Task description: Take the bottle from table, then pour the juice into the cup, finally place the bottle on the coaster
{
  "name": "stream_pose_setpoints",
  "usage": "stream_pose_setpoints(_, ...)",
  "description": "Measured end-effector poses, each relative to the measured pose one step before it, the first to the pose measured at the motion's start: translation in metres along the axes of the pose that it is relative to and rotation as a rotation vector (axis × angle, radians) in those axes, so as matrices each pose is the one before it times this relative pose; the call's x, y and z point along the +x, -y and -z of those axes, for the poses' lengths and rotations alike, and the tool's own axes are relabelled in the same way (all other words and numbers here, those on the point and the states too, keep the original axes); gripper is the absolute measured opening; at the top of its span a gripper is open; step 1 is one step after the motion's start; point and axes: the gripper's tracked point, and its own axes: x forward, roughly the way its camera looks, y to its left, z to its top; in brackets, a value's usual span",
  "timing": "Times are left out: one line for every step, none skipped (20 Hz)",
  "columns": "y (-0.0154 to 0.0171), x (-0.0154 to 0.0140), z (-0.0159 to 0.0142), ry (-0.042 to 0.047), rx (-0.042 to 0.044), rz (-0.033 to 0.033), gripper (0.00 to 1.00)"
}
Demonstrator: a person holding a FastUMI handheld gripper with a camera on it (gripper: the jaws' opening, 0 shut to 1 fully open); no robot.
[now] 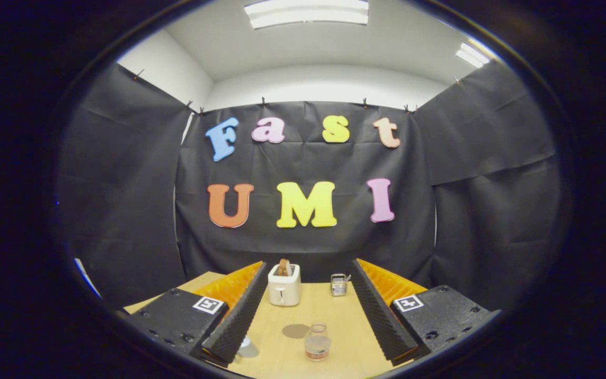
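**Wooden surface, small juice bottle framed by an open claw**

Seen along the two fingers of a hand-held claw (308, 266), spread wide apart and gripping nothing. Between the fingers, on a pale wooden surface (345, 347): a small clear bottle with a narrow neck and a little pale juice at the bottom (317, 342). Upright, untouched, well apart from both fingers. Just beside the bottle, toward the left finger, a flat round brown coaster (295, 331); close to the bottle but apparently not under it. Further left, half hidden by the left finger, a small pale round object (248, 348). Possibly the cup, but too little visible to be sure. Beyond, near the black cloth wall, a white toaster with a slice of bread in its slot (284, 285) and a small shiny metal container (339, 284).

Judged as the opening step: bottle not yet taken. To do it well:

- Lower and advance with the fingers wide, holding the bottle centred in the gap.
- Aim for the body below the neck, not the neck itself.
- Close only once both fingers flank the bottle evenly.
- Squeeze gently but firmly; probably light and slippery.
- Lift straight up, clear of the coaster.
- Keep upright until over the cup.
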Motion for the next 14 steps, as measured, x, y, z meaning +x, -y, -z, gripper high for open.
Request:
stream_pose_setpoints(0.00033, -0.00024, 0.00074, 0.00294, 0.0011, -0.00082, 1.0)
stream_pose_setpoints(0.00085, -0.00037, 0.00031, 0.00186, 0.00279, -0.0003, 1.0)
stream_pose_setpoints(-0.00032, 0.00033, 0.00154, -0.00002, 0.00448, -0.00139, 1.0)
stream_pose_setpoints(-0.00033, -0.00094, 0.00014, 0.00279, 0.00317, -0.0012, 1.0)
stream_pose_setpoints(-0.00063, 0.00019, 0.00056, 0.0007, -0.00462, -0.00379, 1.0)
stream_pose_setpoints(0.00023, 0.00016, 0.0012, -0.00145, -0.00684, 0.00241, 1.0)
stream_pose_setpoints(0.00248, -0.0002, 0.00262, -0.00109, -0.00583, 0.00605, 1.0)
stream_pose_setpoints(0.00121, 0.00036, 0.00122, 0.00018, 0.00023, 0.00248, 1.0)
stream_pose_setpoints(-0.00206, 0.00159, 0.00165, -0.00163, 0.00271, -0.00333, 1.0)
stream_pose_setpoints(0.00032, 0.00182, 0.0029, -0.00511, 0.0022, 0.0019, 1.0)
stream_pose_setpoints(0.00182, 0.00113, 0.00288, -0.00632, -0.00106, 0.0063, 1.0)
stream_pose_setpoints(0.00265, 0.00147, 0.0043, -0.00723, -0.00346, 0.00812, 1.0)
stream_pose_setpoints(0.00109, 0.00136, 0.00278, -0.00277, -0.00482, 0.00643, 1.0)
stream_pose_setpoints(0.00073, 0.00039, 0.00199, -0.00009, -0.00646, 0.00405, 1.0)
